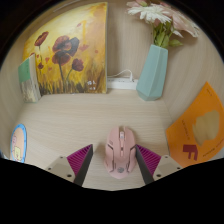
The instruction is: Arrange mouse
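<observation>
A pink computer mouse (120,150) lies on the light wooden tabletop (100,120), its length pointing away from me. It rests between the two fingers of my gripper (115,152). The gripper is open: a clear gap shows between the left pink pad (82,157) and the mouse, while the right pad (147,157) sits close against the mouse's side. The mouse's near end is hidden below the gripper body.
A flower painting (65,50) leans against the back wall at the left. A teal vase (152,72) with pale flowers stands at the back right, a white cable (120,81) beside it. An orange card (200,125) lies to the right and a blue-edged item (18,140) to the left.
</observation>
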A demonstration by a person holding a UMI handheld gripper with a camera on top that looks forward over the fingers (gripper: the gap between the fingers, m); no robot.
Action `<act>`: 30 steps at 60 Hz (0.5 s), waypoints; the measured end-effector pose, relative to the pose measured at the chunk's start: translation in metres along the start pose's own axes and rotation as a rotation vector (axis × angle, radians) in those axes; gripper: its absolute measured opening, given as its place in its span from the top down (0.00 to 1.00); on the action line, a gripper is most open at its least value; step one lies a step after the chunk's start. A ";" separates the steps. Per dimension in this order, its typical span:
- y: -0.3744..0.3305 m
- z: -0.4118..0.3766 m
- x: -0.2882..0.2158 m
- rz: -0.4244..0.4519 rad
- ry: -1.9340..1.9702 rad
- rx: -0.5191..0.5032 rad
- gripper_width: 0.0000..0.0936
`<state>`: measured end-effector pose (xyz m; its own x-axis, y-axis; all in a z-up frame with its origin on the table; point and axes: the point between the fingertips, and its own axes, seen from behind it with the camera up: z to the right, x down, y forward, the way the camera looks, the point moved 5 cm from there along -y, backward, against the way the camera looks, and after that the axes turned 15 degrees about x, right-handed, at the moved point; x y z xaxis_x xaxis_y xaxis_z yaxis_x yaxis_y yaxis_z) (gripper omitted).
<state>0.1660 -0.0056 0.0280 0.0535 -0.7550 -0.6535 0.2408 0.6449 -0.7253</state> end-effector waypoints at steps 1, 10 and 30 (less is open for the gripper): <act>0.001 -0.001 -0.001 -0.002 -0.002 0.001 0.10; 0.011 0.005 -0.005 -0.011 -0.013 0.049 0.44; -0.006 0.005 -0.016 -0.098 0.038 0.092 0.61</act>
<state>0.1688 0.0021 0.0438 -0.0111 -0.8079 -0.5892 0.3311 0.5530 -0.7645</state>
